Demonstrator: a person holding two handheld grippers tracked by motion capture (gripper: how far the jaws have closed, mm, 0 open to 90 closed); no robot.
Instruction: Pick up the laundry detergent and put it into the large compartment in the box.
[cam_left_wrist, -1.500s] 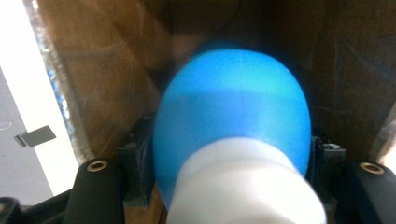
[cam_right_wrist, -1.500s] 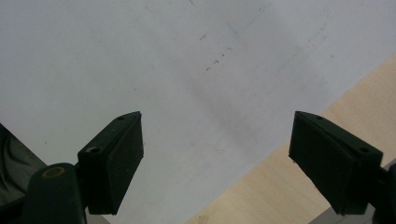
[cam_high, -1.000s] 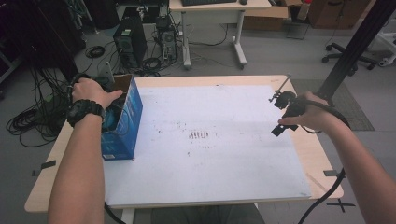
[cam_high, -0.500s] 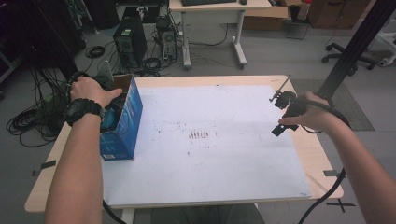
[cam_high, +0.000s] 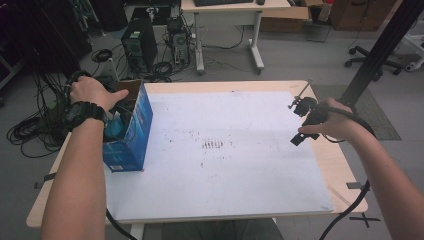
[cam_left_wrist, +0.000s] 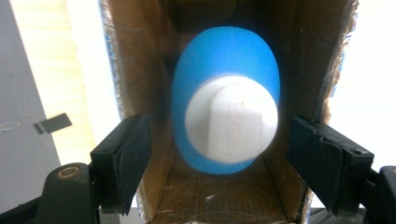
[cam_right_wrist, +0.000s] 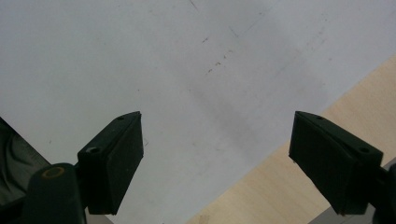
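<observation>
Left gripper (cam_left_wrist: 219, 154) spread wide at the mouth of the blue box (cam_high: 131, 135) on the table's (cam_high: 240, 85) left edge, lined up to take the blue-and-white object (cam_left_wrist: 226, 107) deep inside; right gripper (cam_right_wrist: 217, 158) parted, empty, idle over the white sheet (cam_right_wrist: 163, 70).

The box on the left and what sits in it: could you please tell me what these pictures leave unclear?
- High view: the box inside is hidden by the left hand and near wall.
- Left gripper view: the blue-and-white thing is blurred; what it is cannot be told. The left tongs stand open around the box mouth; the box floor is cut off by the bottom edge.
- High view: the right tongs are too small to judge.
</observation>
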